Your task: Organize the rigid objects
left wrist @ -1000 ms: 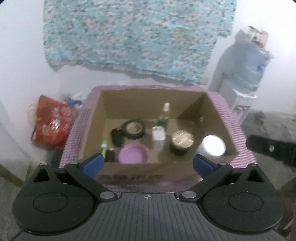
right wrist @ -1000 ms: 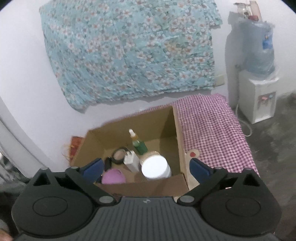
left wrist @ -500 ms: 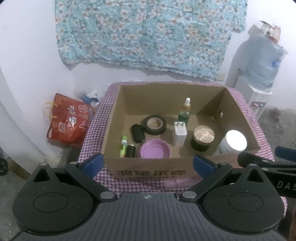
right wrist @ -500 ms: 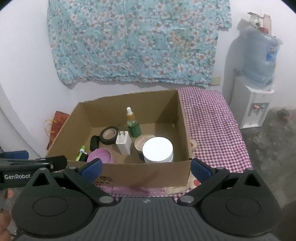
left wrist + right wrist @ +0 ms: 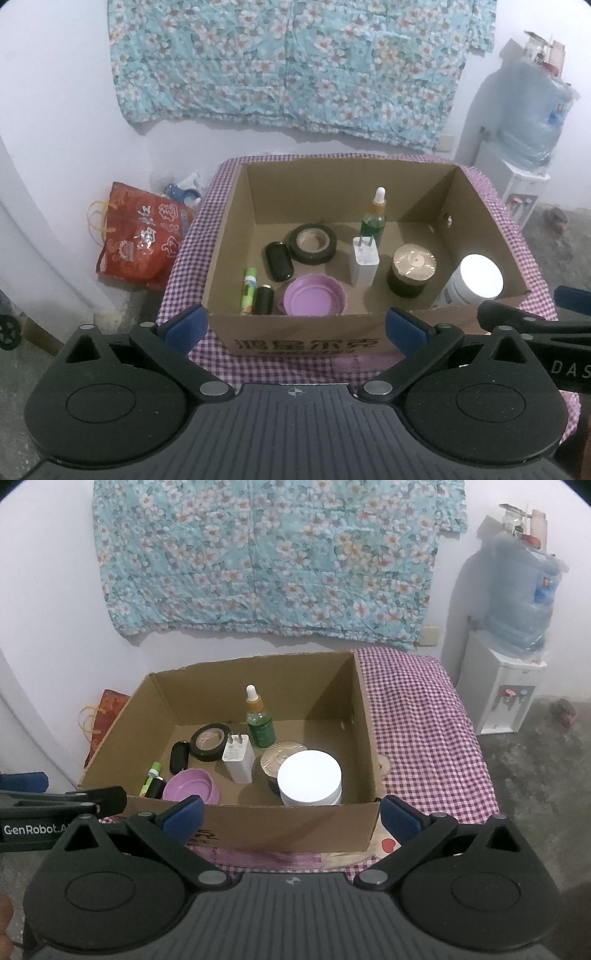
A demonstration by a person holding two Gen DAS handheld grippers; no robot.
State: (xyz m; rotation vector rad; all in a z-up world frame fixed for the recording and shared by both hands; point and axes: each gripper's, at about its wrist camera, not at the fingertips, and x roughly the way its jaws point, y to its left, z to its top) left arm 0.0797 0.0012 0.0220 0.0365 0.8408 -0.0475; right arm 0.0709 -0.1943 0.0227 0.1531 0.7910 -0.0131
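Box (image 5: 295, 334) fills the centre of the left wrist view, open-topped cardboard on a checked desk (image 5: 188, 236), with every item inside it: tape roll (image 5: 314, 243), black case (image 5: 279, 260), green tube (image 5: 248, 291), purple lid (image 5: 314, 297), white charger (image 5: 365, 261), dropper bottle (image 5: 375, 218), gold-lidded jar (image 5: 409, 270) and white tub (image 5: 474, 280) at centre right. All look stiff and light. The glass-like dropper bottle seems fragile and is best taken by its body; the tape roll offers its rim, the charger its flat sides, and the wide tub may be too broad and smooth for an easy pinch. Red characters are printed on the box front, too blurred to read surely. The left gripper (image 5: 293, 325), at lower centre, has its fingers spread wide and empty. "DAS" shows on the right tool at the lower right edge.

In the right wrist view the box (image 5: 280, 825) sits centre left, the tub (image 5: 309, 778) nearest. The right gripper (image 5: 291, 814) is likewise spread and empty. "GenRobot.A" reads on the left tool at lower left.
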